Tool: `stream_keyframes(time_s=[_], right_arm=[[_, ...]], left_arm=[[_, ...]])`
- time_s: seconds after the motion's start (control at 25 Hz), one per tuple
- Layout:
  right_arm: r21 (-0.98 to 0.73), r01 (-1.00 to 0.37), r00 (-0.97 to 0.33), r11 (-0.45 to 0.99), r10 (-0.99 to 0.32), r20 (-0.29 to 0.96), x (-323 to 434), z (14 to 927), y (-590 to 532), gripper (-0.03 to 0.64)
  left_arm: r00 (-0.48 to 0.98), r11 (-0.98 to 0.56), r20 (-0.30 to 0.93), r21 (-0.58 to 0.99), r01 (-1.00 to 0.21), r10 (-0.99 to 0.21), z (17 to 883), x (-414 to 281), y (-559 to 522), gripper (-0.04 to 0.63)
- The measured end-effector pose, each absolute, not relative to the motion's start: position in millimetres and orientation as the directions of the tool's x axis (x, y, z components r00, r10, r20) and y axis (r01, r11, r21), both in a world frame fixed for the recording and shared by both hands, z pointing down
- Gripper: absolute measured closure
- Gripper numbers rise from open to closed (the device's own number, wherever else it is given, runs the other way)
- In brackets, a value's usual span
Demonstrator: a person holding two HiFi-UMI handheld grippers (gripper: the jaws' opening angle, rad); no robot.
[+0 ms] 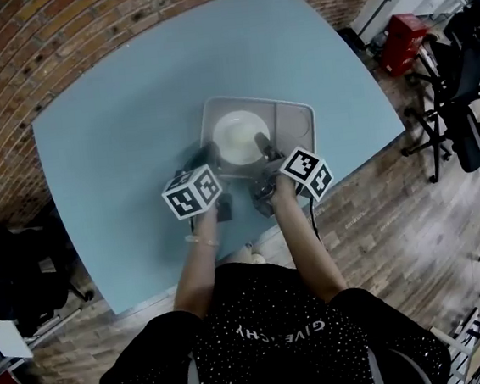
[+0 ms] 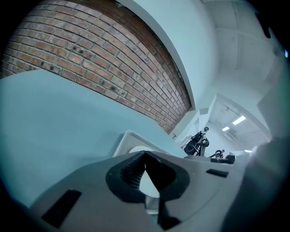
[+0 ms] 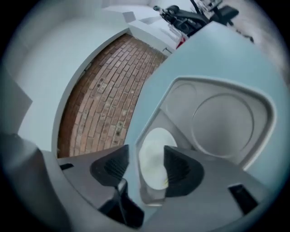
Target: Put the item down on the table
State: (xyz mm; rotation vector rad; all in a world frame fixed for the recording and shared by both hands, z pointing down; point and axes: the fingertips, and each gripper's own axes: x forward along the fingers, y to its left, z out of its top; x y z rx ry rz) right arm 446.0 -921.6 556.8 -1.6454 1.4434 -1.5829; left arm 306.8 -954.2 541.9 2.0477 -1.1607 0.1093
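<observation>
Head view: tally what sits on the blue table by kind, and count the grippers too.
tray: 1
plate: 1
grippers: 2, the left gripper and the right gripper
Total: 4

An office-like room: swivel chairs (image 1: 461, 87), brick wall (image 1: 79, 42), wooden floor (image 1: 399, 247).

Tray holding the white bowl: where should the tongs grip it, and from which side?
Grip the tray by the thin rim of its near edge, coming from the person's side, one pair of tongs by each near corner. The tray is wide and flat, so only the rim fits between jaws; the white bowl sits left of centre, so two holds should keep it level.
</observation>
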Motion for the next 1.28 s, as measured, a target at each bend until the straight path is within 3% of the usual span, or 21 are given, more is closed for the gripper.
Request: stream_keyframes(time_s=[0.08, 0.16, 0.52, 1.28], right_arm=[[-0.907, -0.257, -0.252, -0.334, -0.883, 0.397, 435.7, 556.1, -921.4, 0.555], [-0.930, -0.186, -0.300, -0.318, -0.883, 0.362, 426.7, 557.0, -919.4, 0.603], [-0.975, -0.111, -0.412, -0.195, -0.884, 0.223, 412.4, 538.3, -917.3, 0.604], [-0.985, -0.071, -0.446, -0.155, -0.879, 0.170, 407.4, 526.1, -920.6, 0.604]], left_arm=[[0.593, -0.302, 0.408, 0.582, -0.755, -0.694, 539.3, 310.7, -953.0, 0.583], [0.600, -0.301, 0.402, 0.595, -0.746, -0.692, 538.5, 312.0, -950.6, 0.583], [0.617, -0.299, 0.394, 0.619, -0.726, -0.682, 537.8, 319.2, -935.2, 0.583], [0.625, -0.282, 0.409, 0.637, -0.717, -0.664, 538.7, 318.3, -926.5, 0.583]])
